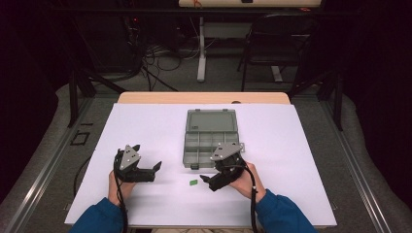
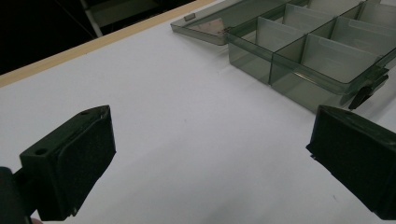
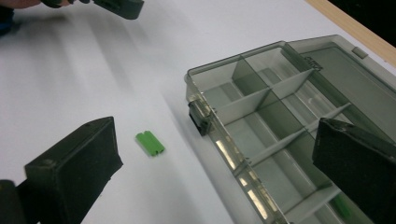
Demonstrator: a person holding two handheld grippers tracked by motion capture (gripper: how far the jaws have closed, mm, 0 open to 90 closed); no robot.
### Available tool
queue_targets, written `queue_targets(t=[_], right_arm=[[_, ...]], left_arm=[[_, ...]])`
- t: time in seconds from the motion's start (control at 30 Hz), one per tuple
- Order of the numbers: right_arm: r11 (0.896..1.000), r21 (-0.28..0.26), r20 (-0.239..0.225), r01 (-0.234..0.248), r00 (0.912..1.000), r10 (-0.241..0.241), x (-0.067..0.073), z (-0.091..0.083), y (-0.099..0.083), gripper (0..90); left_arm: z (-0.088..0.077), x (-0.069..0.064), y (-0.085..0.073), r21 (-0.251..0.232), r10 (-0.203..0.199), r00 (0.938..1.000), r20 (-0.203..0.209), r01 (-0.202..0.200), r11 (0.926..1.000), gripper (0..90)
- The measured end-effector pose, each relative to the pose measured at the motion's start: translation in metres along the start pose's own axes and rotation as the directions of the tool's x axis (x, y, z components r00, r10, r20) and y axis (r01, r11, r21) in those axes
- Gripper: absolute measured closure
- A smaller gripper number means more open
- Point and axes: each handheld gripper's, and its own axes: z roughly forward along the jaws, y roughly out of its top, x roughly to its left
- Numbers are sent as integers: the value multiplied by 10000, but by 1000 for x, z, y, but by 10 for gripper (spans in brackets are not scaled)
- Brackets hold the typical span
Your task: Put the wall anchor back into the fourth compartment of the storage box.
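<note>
Bright, even light on the white table, dark surroundings (soft shadows, slightly blurred close-ups).

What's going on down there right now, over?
Left tool open, empty. Right tool open, beside the green piece, not touching. Organizer box lies open just beyond. Nothing between right tool and piece.

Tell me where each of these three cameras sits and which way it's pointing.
High view: above the person's side, looking forward and down on the white table; both forearms, left hand-held gripper and right hand-held gripper enter from the bottom.
Left gripper view: rides the left hand-held gripper, facing across the table toward the compartment box; its two jaws stand wide apart.
Right gripper view: rides the right hand-held gripper, facing the green piece and the box; jaws wide apart.
All three views share the box.
</note>
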Motion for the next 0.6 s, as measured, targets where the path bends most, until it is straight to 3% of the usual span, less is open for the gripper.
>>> queue_targets(t=[0.6], right_arm=[[9992, 172, -676, 363, 9971, -350, 20, 13, 1, 0]], left_arm=[[0, 0, 0, -2, 51, 10000, 5, -51, 10000, 2]])
